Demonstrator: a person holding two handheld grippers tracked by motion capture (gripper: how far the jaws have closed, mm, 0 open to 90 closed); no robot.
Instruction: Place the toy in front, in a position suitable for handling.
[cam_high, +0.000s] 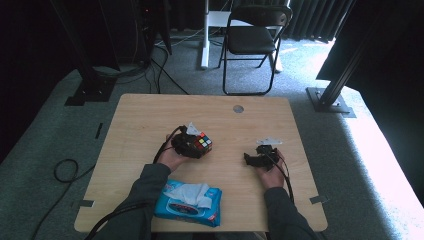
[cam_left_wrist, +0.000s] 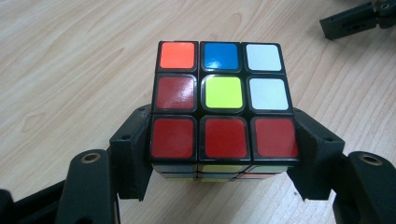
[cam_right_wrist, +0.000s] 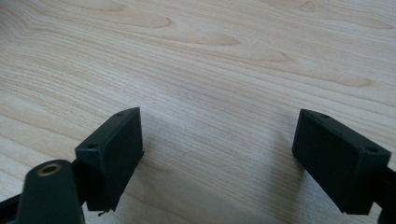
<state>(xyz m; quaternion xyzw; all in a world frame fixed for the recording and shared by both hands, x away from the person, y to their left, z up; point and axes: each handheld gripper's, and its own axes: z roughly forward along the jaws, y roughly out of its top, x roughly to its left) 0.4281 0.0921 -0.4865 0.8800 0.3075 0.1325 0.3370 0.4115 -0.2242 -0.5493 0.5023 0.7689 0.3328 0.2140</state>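
One puzzle cube (cam_left_wrist: 223, 100) is clamped in the left hand-held gripper (cam_left_wrist: 223, 156) over the table (cam_high: 150, 125), while the right hand-held gripper (cam_right_wrist: 219, 154) is held wide open and empty, so any turning is judged undone.

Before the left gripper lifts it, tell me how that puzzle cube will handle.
The puzzle cube looks rigid, so it probably won't flex between the left gripper fingers pressing its flat sides. Its glossy stickers suggest a smooth, possibly slippery shell. Its flat faces mean it should sit, not roll, on the table, though its layers might twist.
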